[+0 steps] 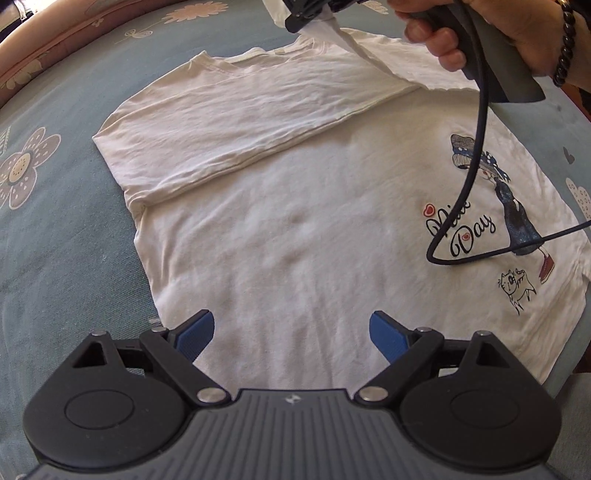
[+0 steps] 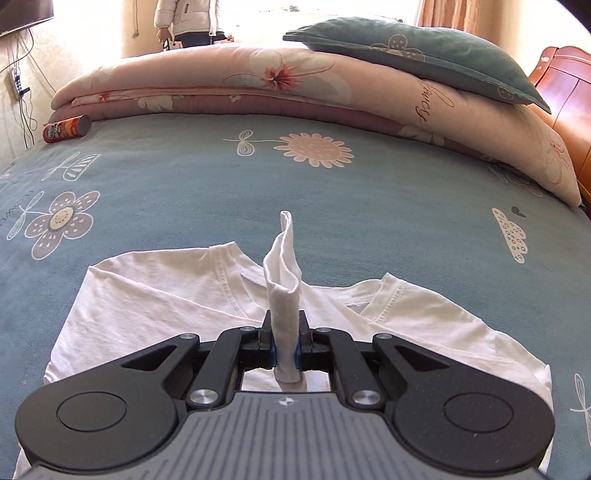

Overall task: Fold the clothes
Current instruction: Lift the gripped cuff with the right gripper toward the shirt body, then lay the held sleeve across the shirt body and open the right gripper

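A white long-sleeved T-shirt (image 1: 295,229) with a printed figure and the words "Nice Day" lies flat on the blue bed sheet (image 1: 55,240). One sleeve (image 1: 229,125) is folded across its chest. My left gripper (image 1: 291,332) hovers open over the shirt's lower part, blue pads wide apart, nothing between them. My right gripper (image 2: 285,345) is shut on a pinched strip of the shirt's white fabric (image 2: 282,280), which stands up between the pads above the collar area (image 2: 236,280). In the left wrist view the right gripper (image 1: 306,18) appears at the top, held by a hand (image 1: 480,29).
A black cable (image 1: 476,147) hangs from the right gripper across the shirt's print. A pink folded quilt (image 2: 295,85) with a blue pillow (image 2: 424,55) lies at the far side of the bed. A red can (image 2: 66,128) lies far left. A wooden headboard (image 2: 565,96) stands right. A person (image 2: 188,18) stands beyond.
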Demonstrator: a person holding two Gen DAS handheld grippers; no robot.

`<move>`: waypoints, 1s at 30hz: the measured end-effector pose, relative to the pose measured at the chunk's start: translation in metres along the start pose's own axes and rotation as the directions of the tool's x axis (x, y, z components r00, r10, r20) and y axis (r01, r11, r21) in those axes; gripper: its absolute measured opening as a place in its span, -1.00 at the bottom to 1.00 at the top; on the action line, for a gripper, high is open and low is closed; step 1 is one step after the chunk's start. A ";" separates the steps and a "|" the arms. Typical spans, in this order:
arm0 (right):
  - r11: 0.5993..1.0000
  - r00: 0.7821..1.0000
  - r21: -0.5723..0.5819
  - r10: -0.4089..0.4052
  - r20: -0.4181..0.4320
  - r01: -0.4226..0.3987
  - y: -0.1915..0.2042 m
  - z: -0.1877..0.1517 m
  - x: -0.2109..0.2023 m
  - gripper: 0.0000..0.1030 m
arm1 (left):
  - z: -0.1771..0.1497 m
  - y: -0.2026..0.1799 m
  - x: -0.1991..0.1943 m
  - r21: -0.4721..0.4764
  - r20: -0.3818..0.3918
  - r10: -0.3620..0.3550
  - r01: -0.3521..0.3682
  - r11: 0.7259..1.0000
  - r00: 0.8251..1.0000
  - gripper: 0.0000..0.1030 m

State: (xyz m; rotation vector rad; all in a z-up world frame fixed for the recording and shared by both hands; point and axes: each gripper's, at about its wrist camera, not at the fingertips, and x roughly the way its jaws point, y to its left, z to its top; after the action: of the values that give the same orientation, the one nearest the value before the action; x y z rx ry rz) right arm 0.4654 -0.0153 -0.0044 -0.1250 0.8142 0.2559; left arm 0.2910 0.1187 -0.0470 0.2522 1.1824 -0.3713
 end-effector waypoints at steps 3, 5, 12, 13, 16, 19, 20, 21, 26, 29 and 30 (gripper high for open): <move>1.000 1.000 -0.012 0.022 -0.013 -0.022 0.012 -0.001 0.005 -0.80 | -0.005 0.005 0.000 -0.011 -0.004 0.001 -0.001 1.000 1.000 0.76; 0.999 0.999 -0.022 0.031 -0.021 -0.031 0.020 -0.002 0.008 -0.80 | -0.008 0.008 0.000 -0.018 -0.008 0.002 -0.002 1.000 1.000 0.76; 0.996 0.997 -0.058 0.063 -0.037 -0.065 0.042 -0.007 0.015 -0.80 | -0.016 0.016 0.003 -0.038 -0.021 0.004 -0.004 0.999 1.000 0.76; 0.995 0.997 -0.064 0.071 -0.035 -0.073 0.045 -0.007 0.015 -0.80 | -0.016 0.017 0.003 -0.039 -0.021 0.003 -0.004 0.999 1.000 0.76; 0.991 0.995 -0.089 0.095 -0.040 -0.098 0.056 -0.008 0.018 -0.80 | -0.017 0.019 0.005 -0.042 -0.024 0.002 -0.003 0.999 1.000 0.76; 0.987 0.991 -0.109 0.116 -0.061 -0.122 0.066 -0.012 0.022 -0.80 | -0.018 0.021 0.006 -0.046 -0.026 0.008 -0.009 0.999 1.000 0.76; 0.985 0.990 -0.114 0.119 -0.072 -0.127 0.069 -0.014 0.024 -0.80 | -0.019 0.022 0.006 -0.050 -0.028 0.008 -0.010 0.999 1.000 0.76; 0.984 0.989 -0.118 0.123 -0.083 -0.132 0.072 -0.016 0.027 -0.80 | -0.019 0.023 0.006 -0.055 -0.028 0.009 -0.010 0.998 1.000 0.76; 0.980 0.985 -0.136 0.128 -0.113 -0.143 0.082 -0.025 0.033 -0.80 | -0.023 0.023 0.008 -0.057 -0.036 0.011 -0.013 0.998 0.999 0.76; 0.979 0.986 -0.146 0.125 -0.112 -0.140 0.087 -0.026 0.035 -0.79 | -0.025 0.023 0.008 -0.064 -0.037 0.008 -0.010 0.998 0.999 0.76; 0.979 0.986 -0.151 0.124 -0.110 -0.140 0.088 -0.026 0.035 -0.79 | -0.026 0.024 0.008 -0.066 -0.037 0.006 -0.009 0.998 0.999 0.76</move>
State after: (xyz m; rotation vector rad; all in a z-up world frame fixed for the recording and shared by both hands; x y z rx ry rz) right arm 0.4457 0.0703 -0.0491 -0.2345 0.9030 0.4425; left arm 0.2812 0.1490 -0.0638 0.2064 1.2271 -0.3214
